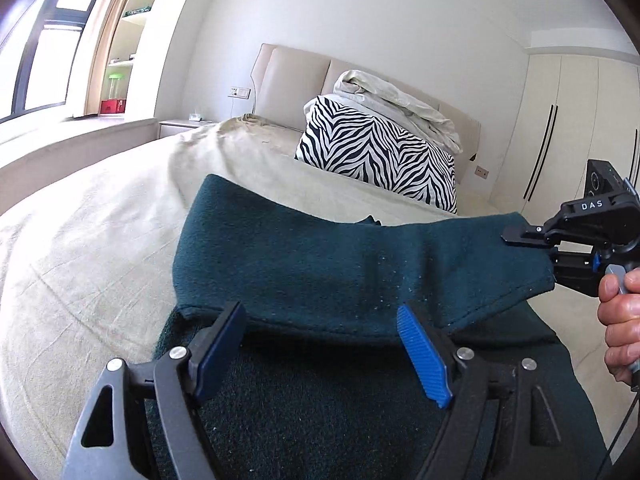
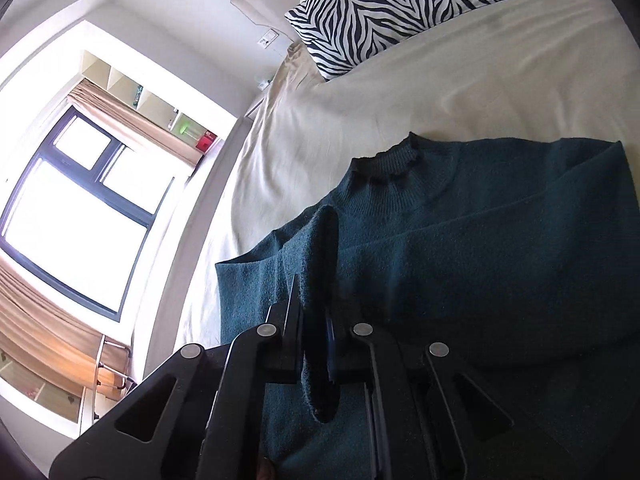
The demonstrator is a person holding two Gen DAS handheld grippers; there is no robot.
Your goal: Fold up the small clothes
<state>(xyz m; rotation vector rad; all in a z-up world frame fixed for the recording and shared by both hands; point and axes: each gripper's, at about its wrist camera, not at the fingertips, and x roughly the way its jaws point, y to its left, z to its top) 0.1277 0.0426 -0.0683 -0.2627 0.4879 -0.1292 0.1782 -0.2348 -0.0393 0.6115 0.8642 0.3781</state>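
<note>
Green sweater (image 2: 460,240), ribbed collar (image 2: 386,162) only in right-wrist view

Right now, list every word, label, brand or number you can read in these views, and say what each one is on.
"DAS": white letters on the black body of the right tool.
The small box on the window ledge: any print is too small to read.
Nothing else legible in either view.

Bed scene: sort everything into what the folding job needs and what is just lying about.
Part of the job:
- dark green sweater
- right gripper, shut on its edge
- left gripper, open over it

Just lying about:
- zebra pillow
- bundled duvet
- bed sheet
</note>
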